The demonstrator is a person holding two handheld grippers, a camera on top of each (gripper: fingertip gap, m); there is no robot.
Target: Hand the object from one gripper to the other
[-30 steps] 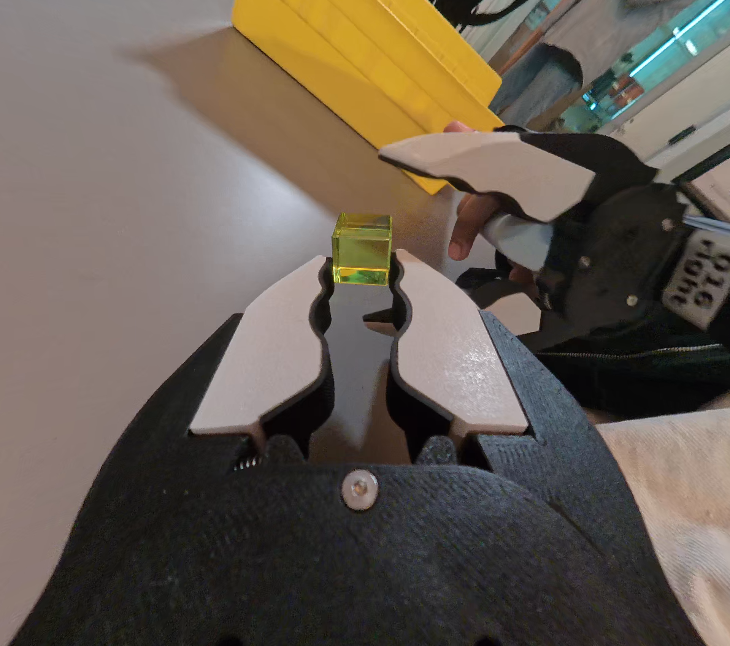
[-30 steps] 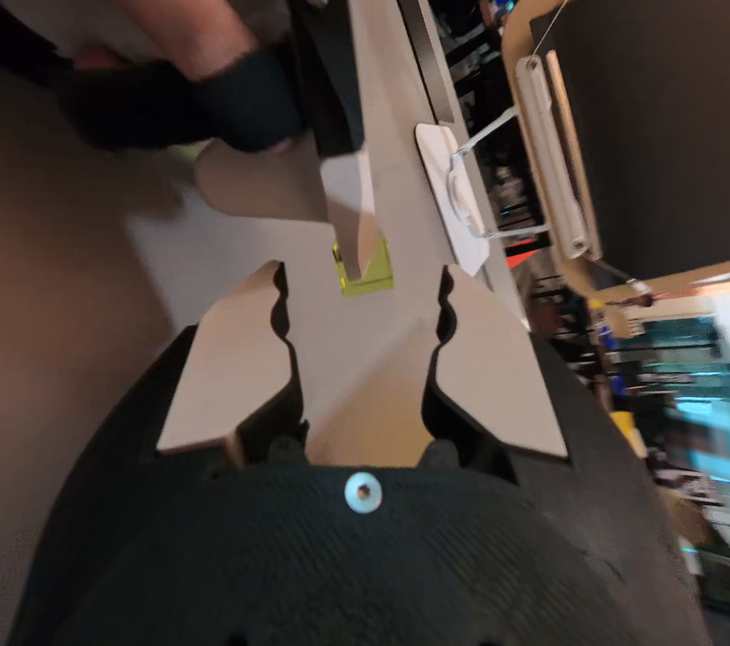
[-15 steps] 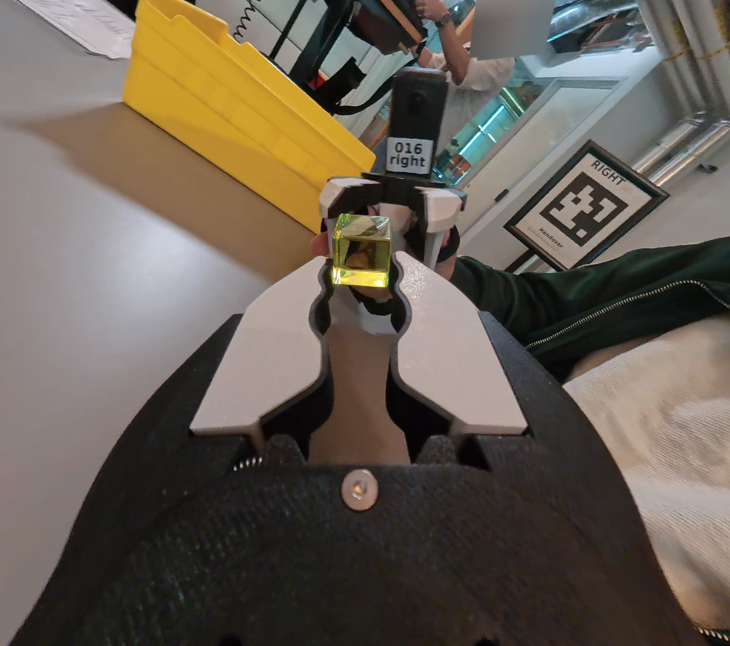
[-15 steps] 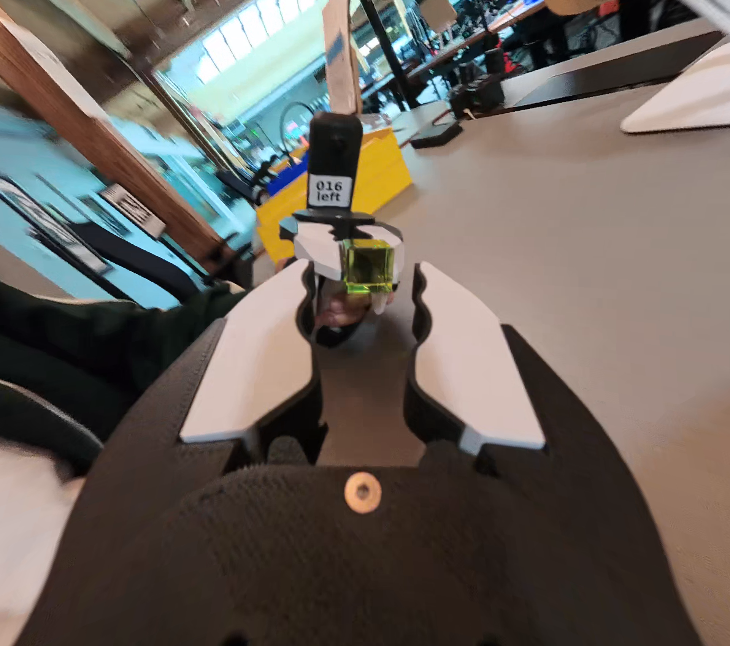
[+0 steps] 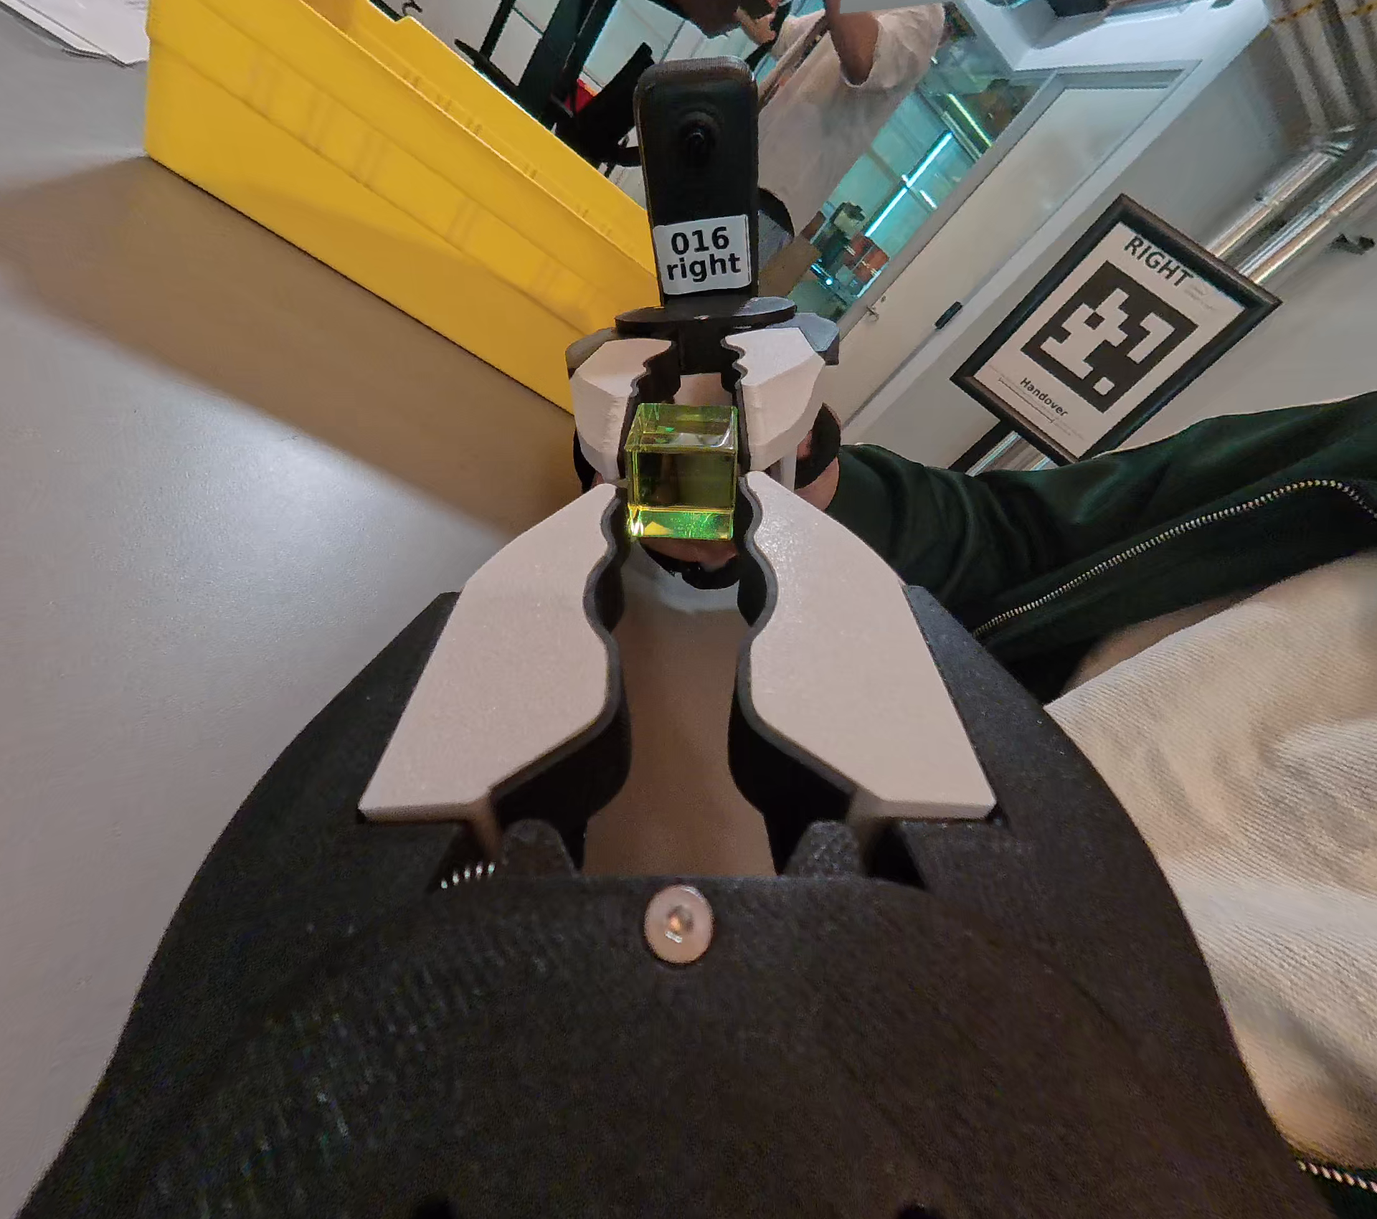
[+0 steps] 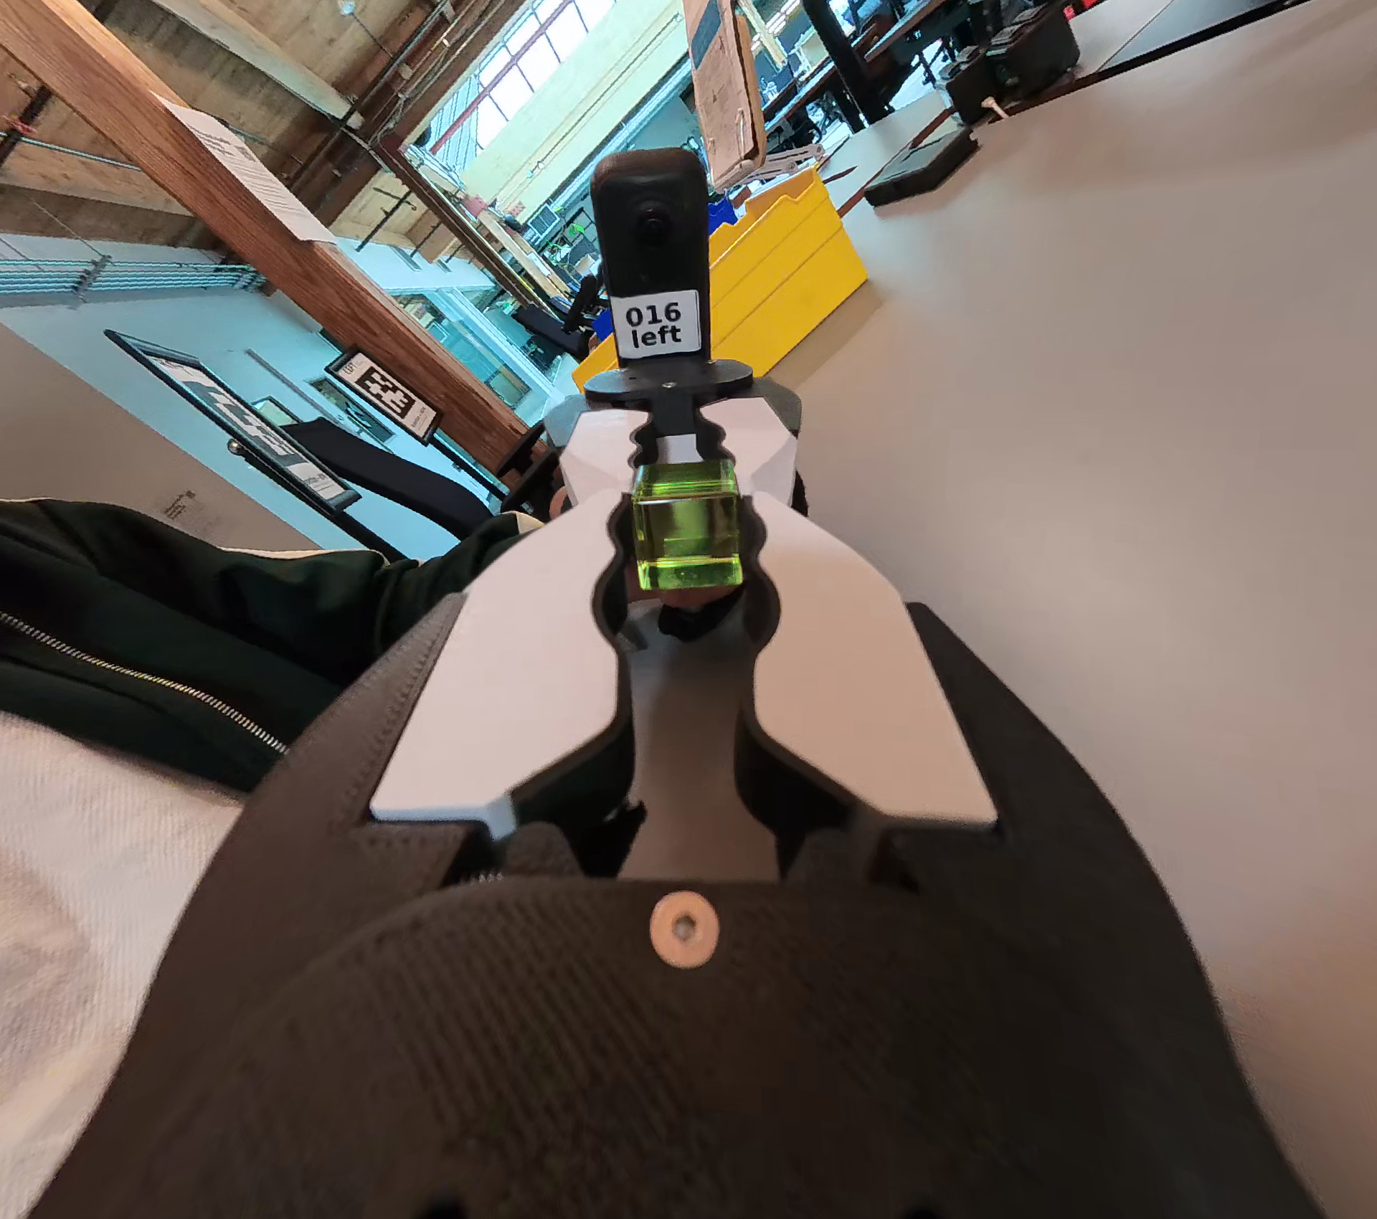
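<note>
Here the green cube [image 5: 682,481] sits pinched between both claws' tips, left claw [image 5: 682,498] and right claw [image 6: 685,535].

Black textured gripper body [image 5: 670,1034], pale grey scalloped fingers [image 5: 514,662], silver screw [image 5: 676,934]; dark green zipped sleeve [image 5: 1080,535].

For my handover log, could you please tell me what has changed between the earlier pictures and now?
The right gripper swung round from beside the table to face the left gripper head-on, closed in, and narrowed its fingers around the far part of the green cube; a firm grip cannot be confirmed. Both grippers rose off the table. Unchanged: the left gripper stays clamped on the cube, and the yellow bin is where it was.
</note>
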